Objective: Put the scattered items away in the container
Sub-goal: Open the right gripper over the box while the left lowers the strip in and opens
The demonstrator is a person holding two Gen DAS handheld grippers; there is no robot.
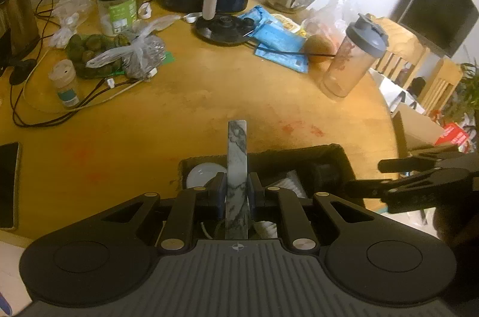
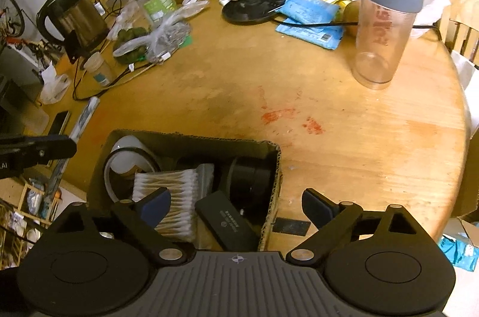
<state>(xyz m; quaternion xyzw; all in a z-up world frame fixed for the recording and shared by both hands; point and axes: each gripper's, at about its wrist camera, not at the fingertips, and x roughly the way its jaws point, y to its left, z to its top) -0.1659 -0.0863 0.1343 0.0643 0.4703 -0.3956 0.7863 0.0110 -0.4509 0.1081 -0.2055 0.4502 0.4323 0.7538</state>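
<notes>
The left gripper (image 1: 236,191) was closed on a long flat marble-patterned strip (image 1: 237,164), clamped across its narrow width at about mid-length. The strip stood roughly upright over the near-left part of the cardboard box (image 2: 271,146), its upper end projecting well above the pads. The right gripper (image 2: 236,207) was spread wide and held nothing; one finger hung over the box contents and the other outside the right wall.

Handling, as judged from the views: the strip appeared rigid, thin and smooth-faced, so it was likely light but prone to slide or pivot between the pads. A hold near the centre, across the flat faces, suited it; it needed to be tilted flat or angled to fit inside the box.

Box contents:
- a pack of cotton swabs (image 2: 170,194), soft, white tips, ribbed in rows
- a roll of clear tape (image 2: 112,173), thin hoop
- a white round object (image 2: 128,149), smooth; its kind could not be determined
- a black cylindrical item (image 2: 251,182), matte
- a flat black rectangular device (image 2: 227,222), hard, with printed lettering

The box walls were corrugated card with a rough cut edge. The round wooden table (image 2: 359,137) was glossy, scuffed and marked with red stains
</notes>
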